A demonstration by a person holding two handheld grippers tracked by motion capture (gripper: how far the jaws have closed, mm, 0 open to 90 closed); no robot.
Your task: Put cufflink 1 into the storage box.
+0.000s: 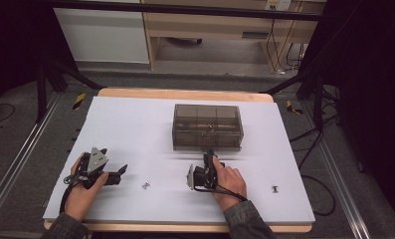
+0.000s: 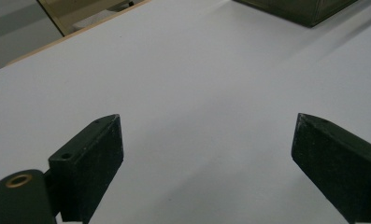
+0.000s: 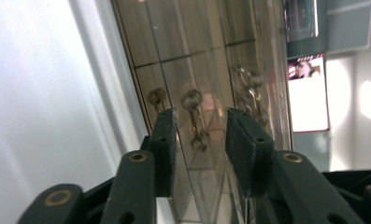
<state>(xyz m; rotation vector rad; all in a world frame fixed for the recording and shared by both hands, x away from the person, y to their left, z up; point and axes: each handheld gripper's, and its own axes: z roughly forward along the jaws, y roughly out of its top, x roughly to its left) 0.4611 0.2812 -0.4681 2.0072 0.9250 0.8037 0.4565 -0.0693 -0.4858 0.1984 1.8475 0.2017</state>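
White board covers the table [image 1: 135, 129], and past its far edge sit a grey floor and pale wooden furniture. Nearest the person, the left gripper [image 2: 206, 154] rests on the board with its jaws wide apart and nothing but bare surface between them. Ahead and to the side of those jaws lies a small metal clip [image 1: 145, 184], untouched. The right gripper [image 3: 199, 135] is turned on its side at the front wall of the smoky clear box [image 1: 207, 127]. Its jaws stand a little apart, with the box's small metal latch [image 3: 196, 122] between them; neither pad seems to press on it, so I judge the latch free, not gripped.

The risk lies in that narrow gap. If the jaws close off-centre, one pad may slip off the thin latch and scrape the wall. A pull with only one hand could also drag the light box toward the person instead of lifting its lid, since the left gripper is well apart and not bracing it.

Another small clip [image 1: 275, 188] lies off to the outer side of the right hand [image 1: 230, 181], clear of the work. Nothing stands between the jaws and the latch.
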